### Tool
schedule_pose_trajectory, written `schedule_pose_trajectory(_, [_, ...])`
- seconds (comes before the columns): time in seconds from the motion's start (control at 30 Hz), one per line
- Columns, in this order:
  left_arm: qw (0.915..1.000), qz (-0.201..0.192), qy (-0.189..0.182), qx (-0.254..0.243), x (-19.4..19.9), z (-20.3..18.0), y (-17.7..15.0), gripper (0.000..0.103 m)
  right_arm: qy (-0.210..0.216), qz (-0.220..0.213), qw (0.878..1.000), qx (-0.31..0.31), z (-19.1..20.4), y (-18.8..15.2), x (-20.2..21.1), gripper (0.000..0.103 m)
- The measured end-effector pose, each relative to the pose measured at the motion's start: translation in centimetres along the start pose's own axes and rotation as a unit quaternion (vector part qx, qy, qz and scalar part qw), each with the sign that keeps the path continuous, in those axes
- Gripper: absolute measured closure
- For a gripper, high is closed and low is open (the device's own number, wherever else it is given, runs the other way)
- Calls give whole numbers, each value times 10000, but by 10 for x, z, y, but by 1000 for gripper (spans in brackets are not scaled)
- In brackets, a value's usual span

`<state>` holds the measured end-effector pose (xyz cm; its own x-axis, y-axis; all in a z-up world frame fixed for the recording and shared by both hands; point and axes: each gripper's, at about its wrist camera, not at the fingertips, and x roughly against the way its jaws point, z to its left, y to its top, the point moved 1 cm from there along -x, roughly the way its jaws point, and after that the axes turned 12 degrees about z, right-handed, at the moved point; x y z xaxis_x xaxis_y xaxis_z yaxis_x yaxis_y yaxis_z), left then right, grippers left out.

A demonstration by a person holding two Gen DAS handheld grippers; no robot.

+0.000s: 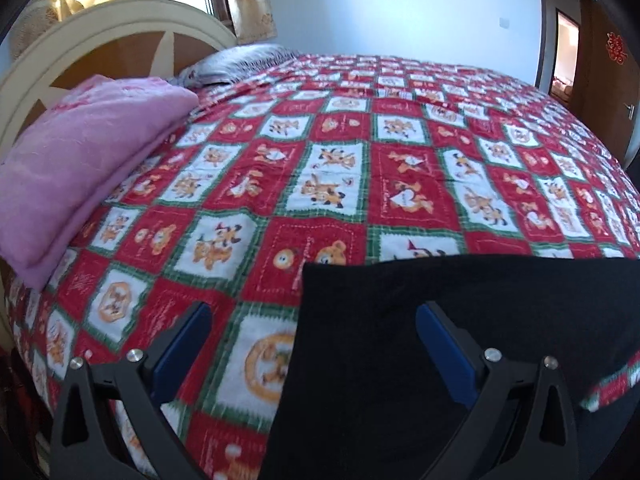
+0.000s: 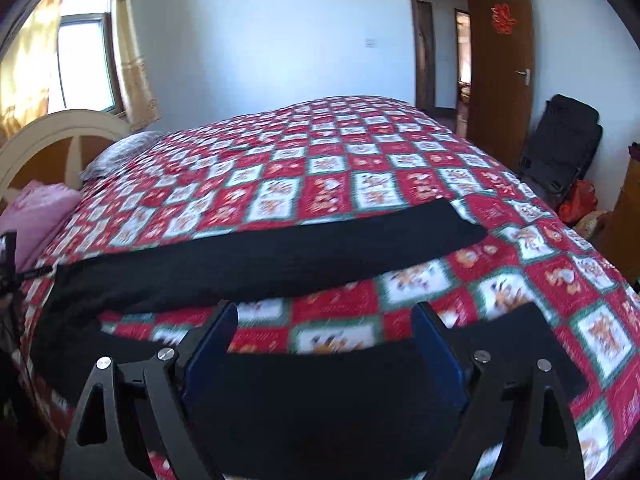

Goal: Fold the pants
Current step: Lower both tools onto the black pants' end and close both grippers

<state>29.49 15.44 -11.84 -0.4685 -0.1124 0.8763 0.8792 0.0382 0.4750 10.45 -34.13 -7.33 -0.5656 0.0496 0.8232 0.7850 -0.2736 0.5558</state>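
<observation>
Black pants [image 2: 256,256] lie spread on the bed's red patterned quilt [image 2: 360,184]. One leg runs across the quilt from left to right. The other leg [image 2: 328,392] lies nearer, under my right gripper [image 2: 324,320], which is open above its edge with nothing between its blue pads. In the left wrist view the waist end of the pants [image 1: 460,320] fills the lower right. My left gripper [image 1: 312,320] is open, straddling the pants' left edge, one finger over the quilt [image 1: 248,184] and one over the black cloth.
A folded pink blanket [image 1: 80,168] and a grey pillow [image 1: 240,64] lie by the cream headboard [image 1: 120,16]. Right of the bed are a black bag [image 2: 564,148], a red bag [image 2: 580,200] and an open wooden door [image 2: 500,64].
</observation>
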Motion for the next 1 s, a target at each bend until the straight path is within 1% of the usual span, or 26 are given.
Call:
schedule_pose_trajectory(0.07, [9999, 163, -50, 24, -17, 2, 9, 2, -79, 48, 10000, -13, -12, 19, -10, 17])
schedule_pose_trajectory(0.17, [9991, 383, -164, -95, -35, -1, 12, 9, -177, 215, 9995, -151, -38, 47, -32, 24])
schedule_pose_trajectory(0.23, [9984, 475, -238, -167, -42, -2, 13, 12, -270, 290, 9988, -283, -58, 63, -45, 33])
schedule_pose_trajectory(0.27, [9979, 523, -287, -232, -45, -4, 14, 21, -317, 315, 9985, -323, -68, 71, -52, 33])
schedule_pose_trajectory(0.3, [9974, 584, -333, -266, -48, -6, 14, 23, -360, 354, 9980, -382, -78, 79, -60, 34])
schedule_pose_trajectory(0.4, [9964, 626, -537, -171, -54, -3, 17, 23, -313, 573, 9962, -584, -107, 99, -88, 35])
schedule_pose_trajectory(0.43, [9961, 628, -589, -169, -56, -3, 19, 23, -359, 655, 9952, -634, -116, 106, -99, 35])
schedule_pose_trajectory(0.5, [9953, 631, -717, -151, -59, -1, 22, 23, -432, 726, 9941, -681, -127, 117, -114, 35])
schedule_pose_trajectory(0.57, [9943, 630, -847, -120, -63, 1, 22, 22, -414, 806, 9932, -737, -137, 126, -130, 35])
schedule_pose_trajectory(0.6, [9941, 626, -874, -111, -63, 2, 23, 21, -362, 854, 9924, -804, -143, 132, -138, 35])
schedule_pose_trajectory(0.67, [9946, 629, -806, -192, -63, -1, 22, 21, -271, 952, 9913, -866, -151, 140, -155, 35])
schedule_pose_trajectory(0.77, [9944, 641, -802, -251, -64, -1, 23, 20, -321, 1113, 9895, -864, -159, 148, -180, 35])
schedule_pose_trajectory(0.83, [9936, 688, -871, -201, -66, 2, 24, 17, -219, 1228, 9884, -871, -163, 152, -199, 35])
schedule_pose_trajectory(0.9, [9931, 753, -898, -109, -69, 5, 26, 12, -131, 1370, 9869, -846, -165, 153, -213, 35])
schedule_pose_trajectory(0.97, [9927, 784, -904, -129, -71, 4, 27, 10, -77, 1538, 9850, -774, -164, 151, -226, 47])
schedule_pose_trajectory(1.0, [9929, 764, -898, -145, -71, 3, 26, 10, -102, 1558, 9852, -710, -163, 150, -229, 57])
